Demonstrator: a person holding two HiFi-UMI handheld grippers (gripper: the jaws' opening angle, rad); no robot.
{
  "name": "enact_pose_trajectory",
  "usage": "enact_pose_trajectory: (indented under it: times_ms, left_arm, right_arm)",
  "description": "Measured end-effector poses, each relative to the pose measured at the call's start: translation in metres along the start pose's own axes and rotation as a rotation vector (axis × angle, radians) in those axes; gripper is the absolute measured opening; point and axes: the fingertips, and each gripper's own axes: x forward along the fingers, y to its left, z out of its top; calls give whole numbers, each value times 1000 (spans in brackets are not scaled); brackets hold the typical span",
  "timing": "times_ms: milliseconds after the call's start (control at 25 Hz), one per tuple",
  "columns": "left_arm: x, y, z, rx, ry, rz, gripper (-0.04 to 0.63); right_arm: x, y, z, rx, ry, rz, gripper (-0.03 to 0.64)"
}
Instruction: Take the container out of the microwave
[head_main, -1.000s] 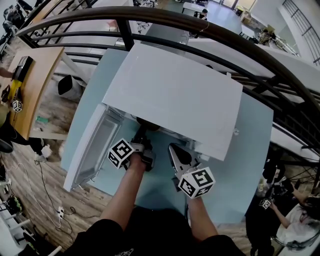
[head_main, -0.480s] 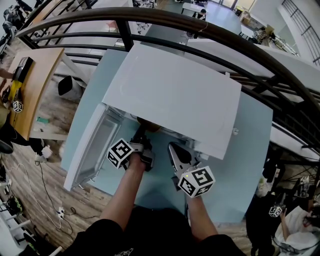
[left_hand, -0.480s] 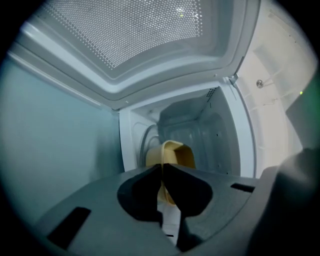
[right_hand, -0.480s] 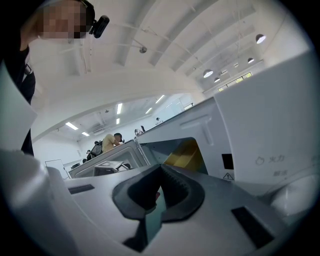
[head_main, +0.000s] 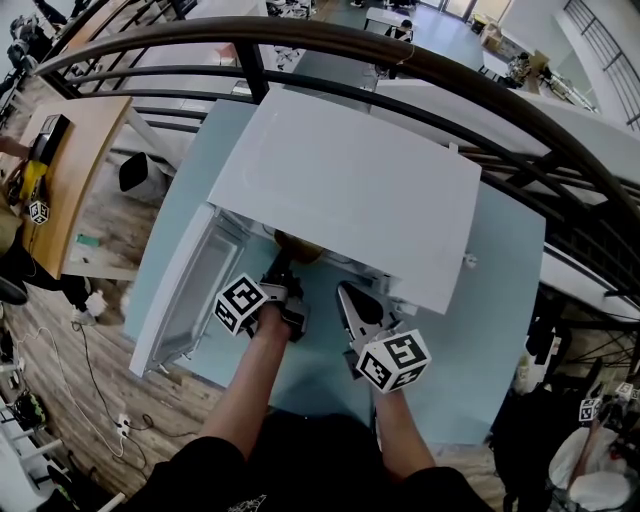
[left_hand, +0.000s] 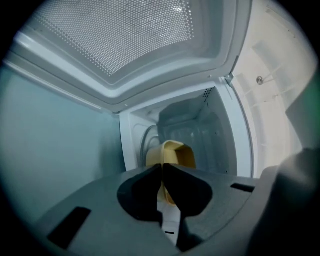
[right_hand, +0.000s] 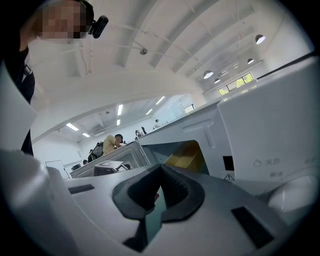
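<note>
A white microwave (head_main: 350, 190) stands on a light blue table (head_main: 490, 330) with its door (head_main: 190, 290) swung open to the left. The yellow container (head_main: 298, 246) sits at the mouth of the cavity, mostly hidden under the microwave's top. My left gripper (head_main: 282, 266) reaches into the opening. In the left gripper view it (left_hand: 162, 176) is shut on the near rim of the container (left_hand: 175, 155). My right gripper (head_main: 347, 296) is beside it, in front of the microwave. Its jaws (right_hand: 159, 196) are shut on nothing, and the container (right_hand: 187, 156) shows beyond them.
A dark curved railing (head_main: 400, 50) runs behind the table. The microwave's control panel (right_hand: 265, 150) is just right of the right gripper. A wooden desk (head_main: 70, 160) stands far left on the wood floor (head_main: 110, 390). People sit in the background of the right gripper view.
A little more of the yellow container shows at the microwave's mouth than a second ago. Both grippers have hardly moved.
</note>
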Motion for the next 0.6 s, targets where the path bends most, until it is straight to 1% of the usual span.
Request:
enact_pose_trajectory:
  times_ms: [600]
  left_arm:
    - [-24,-4,0,19,-4,-3,28]
  right_arm:
    - [-8,18,-1,-15,-5,9,6]
